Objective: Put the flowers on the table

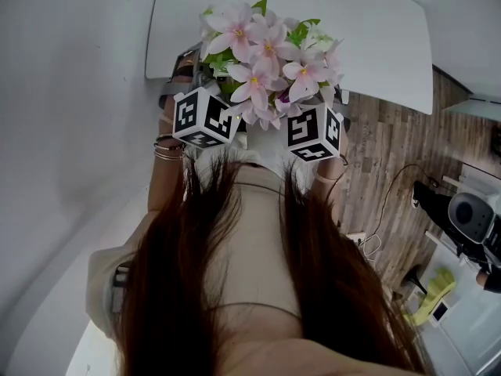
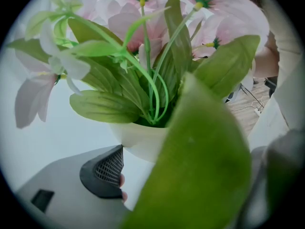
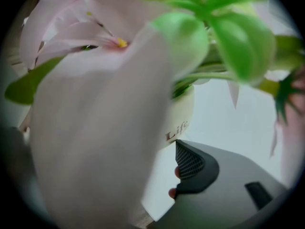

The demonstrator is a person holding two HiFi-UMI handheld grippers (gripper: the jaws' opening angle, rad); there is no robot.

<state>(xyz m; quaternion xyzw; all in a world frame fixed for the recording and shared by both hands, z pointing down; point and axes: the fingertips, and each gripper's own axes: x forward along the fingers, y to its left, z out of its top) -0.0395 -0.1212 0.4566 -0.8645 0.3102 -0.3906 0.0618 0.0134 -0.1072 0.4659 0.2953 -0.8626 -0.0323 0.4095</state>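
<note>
The flowers (image 1: 262,57), pink blooms in a white pot (image 2: 138,140), sat between the two marker cubes (image 1: 202,117), over the near edge of the white counter (image 1: 376,37). Whether the pot rested on the counter could not be told. The left claw (image 2: 152,151) came in from the pot's 9 o'clock and pinched it. Its one visible pad (image 2: 110,168) touched the pot wall, and a large leaf (image 2: 200,166) hid its other jaw. The right claw (image 3: 152,144) gripped the pot from 3 o'clock, with its pad (image 3: 189,162) against the lettered side and a petal (image 3: 95,128) covering its other jaw.
</note>
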